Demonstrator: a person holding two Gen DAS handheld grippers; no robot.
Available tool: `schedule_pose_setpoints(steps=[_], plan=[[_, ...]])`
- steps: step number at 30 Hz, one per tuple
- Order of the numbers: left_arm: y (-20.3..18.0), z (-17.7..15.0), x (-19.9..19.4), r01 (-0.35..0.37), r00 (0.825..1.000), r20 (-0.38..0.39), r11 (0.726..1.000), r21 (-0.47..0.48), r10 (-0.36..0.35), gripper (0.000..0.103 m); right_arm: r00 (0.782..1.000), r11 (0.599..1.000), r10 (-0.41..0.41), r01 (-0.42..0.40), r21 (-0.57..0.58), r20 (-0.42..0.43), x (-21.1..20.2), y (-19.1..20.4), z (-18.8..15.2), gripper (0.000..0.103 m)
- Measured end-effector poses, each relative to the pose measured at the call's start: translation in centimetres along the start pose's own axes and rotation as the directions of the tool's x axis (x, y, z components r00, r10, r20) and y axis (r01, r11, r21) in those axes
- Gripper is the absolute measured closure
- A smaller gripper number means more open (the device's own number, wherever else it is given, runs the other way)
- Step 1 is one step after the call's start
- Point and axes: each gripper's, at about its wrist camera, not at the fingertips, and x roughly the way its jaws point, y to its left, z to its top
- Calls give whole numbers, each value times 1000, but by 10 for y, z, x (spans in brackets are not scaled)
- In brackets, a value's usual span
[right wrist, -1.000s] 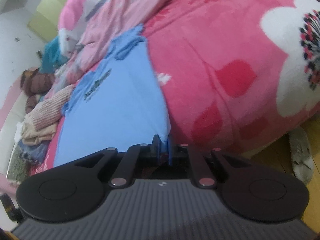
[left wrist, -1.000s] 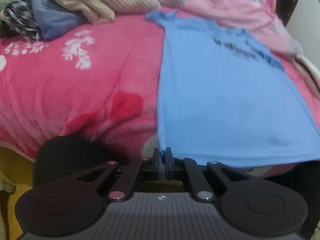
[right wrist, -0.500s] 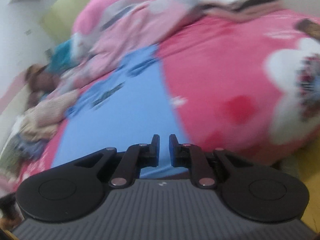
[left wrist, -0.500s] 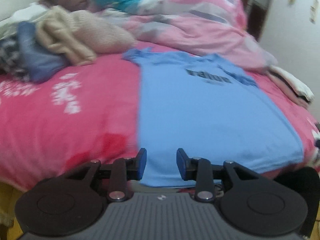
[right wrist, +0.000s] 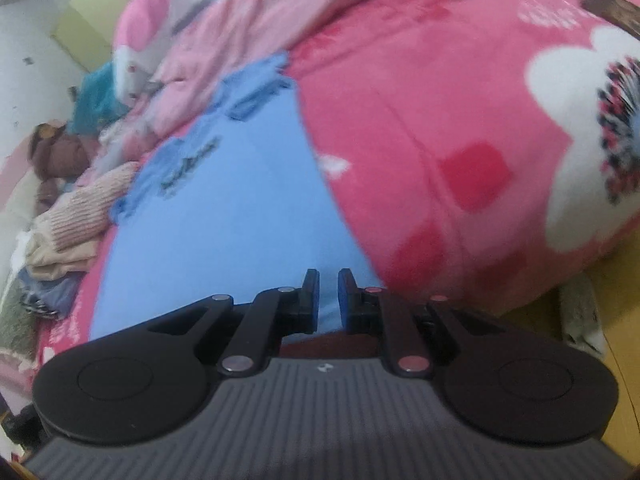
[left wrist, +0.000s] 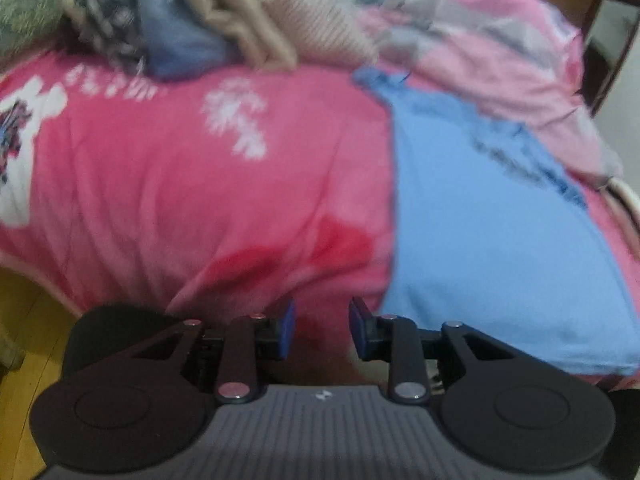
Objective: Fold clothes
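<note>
A light blue T-shirt (left wrist: 484, 216) with dark chest lettering lies spread flat on the pink floral blanket (left wrist: 192, 184), its hem at the near edge of the bed. My left gripper (left wrist: 322, 330) is open and empty, off the shirt's left hem corner, over bare blanket. In the right wrist view the same T-shirt (right wrist: 224, 208) stretches away to the upper left. My right gripper (right wrist: 328, 296) hovers over the hem near its right corner, fingers slightly apart with nothing between them.
A heap of unfolded clothes (left wrist: 240, 20) sits at the back left of the bed, with a rumpled pink quilt (left wrist: 500, 52) behind the shirt. A brown plush toy (right wrist: 56, 152) lies near the wall. Yellow floor (right wrist: 616, 292) shows beside the bed.
Both grippers were shut on the shirt's hem corners a second ago and have let go. The left one has since swung left off the shirt; the right one stays over the hem.
</note>
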Motion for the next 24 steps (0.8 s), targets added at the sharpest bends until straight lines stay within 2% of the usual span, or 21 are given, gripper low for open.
schedule_pose_setpoints(steps=[3, 5, 6, 10, 14, 18, 22, 24], plan=[[-28, 8, -4, 102, 993, 53, 993, 66, -105, 73, 998, 998, 57, -58, -21, -7, 13, 14, 2, 93], [-47, 10, 1, 156, 985, 59, 982, 112, -163, 71, 997, 997, 74, -74, -5, -15, 25, 17, 6, 93], [-56, 10, 6, 176, 982, 53, 976, 132, -184, 71, 998, 998, 66, -65, 26, -17, 29, 12, 10, 93], [-77, 12, 26, 237, 969, 23, 956, 175, -245, 73, 997, 988, -80, 78, 131, 4, 28, -16, 17, 93], [-93, 14, 45, 292, 955, -8, 934, 205, -296, 70, 995, 985, -79, 68, 161, 65, 3, -22, 22, 93], [-110, 16, 64, 346, 937, -42, 909, 233, -346, 69, 997, 997, -15, 10, 78, 73, 24, 4, 41, 93], [-118, 17, 83, 354, 934, -63, 893, 277, -351, 67, 1000, 1000, 4, -4, -22, 25, 64, 28, 60, 93], [-118, 20, 86, 364, 930, -68, 886, 286, -360, 67, 1000, 998, -12, 12, -56, 13, 82, 35, 71, 93]])
